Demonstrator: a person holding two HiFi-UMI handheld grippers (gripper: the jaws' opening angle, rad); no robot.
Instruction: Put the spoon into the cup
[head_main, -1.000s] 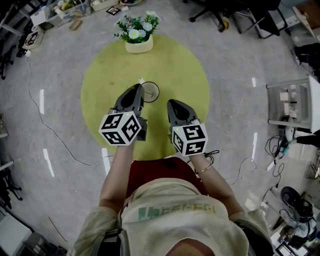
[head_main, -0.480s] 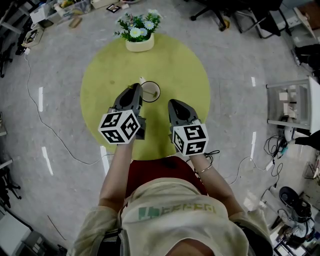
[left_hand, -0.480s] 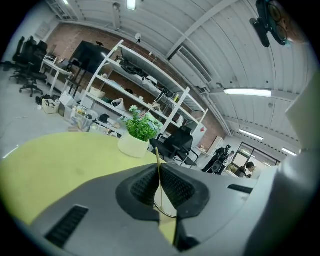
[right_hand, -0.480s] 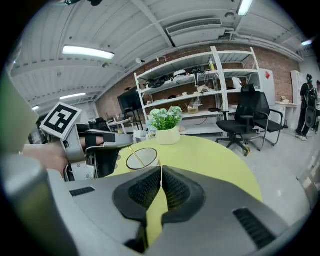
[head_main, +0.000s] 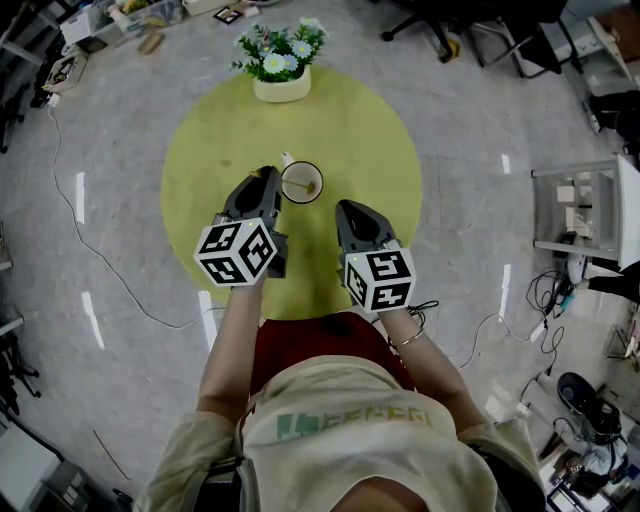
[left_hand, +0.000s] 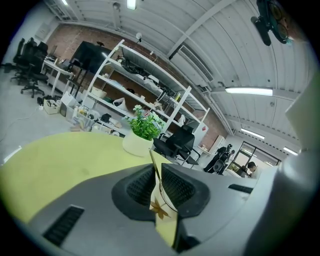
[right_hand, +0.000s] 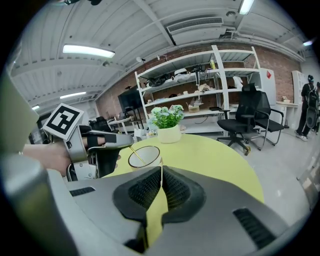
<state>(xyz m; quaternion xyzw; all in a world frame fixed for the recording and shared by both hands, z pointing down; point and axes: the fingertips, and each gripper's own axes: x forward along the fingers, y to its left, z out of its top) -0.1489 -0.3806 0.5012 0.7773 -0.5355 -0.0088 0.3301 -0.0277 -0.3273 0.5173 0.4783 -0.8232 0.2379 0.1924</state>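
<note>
Left gripper (head_main: 266, 180) farther left, spoon (right_hand: 137, 155) between jaws

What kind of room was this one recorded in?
Likely an office or lab workspace: wheeled office chairs, white shelving loaded with gear against a brick wall, and a round yellow-green table bearing a potted plant.

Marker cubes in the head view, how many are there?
2. One marker cube sits on the left gripper, whose tip is by the cup. The other marker cube sits on the right gripper, to its right. None seems hidden.
</note>
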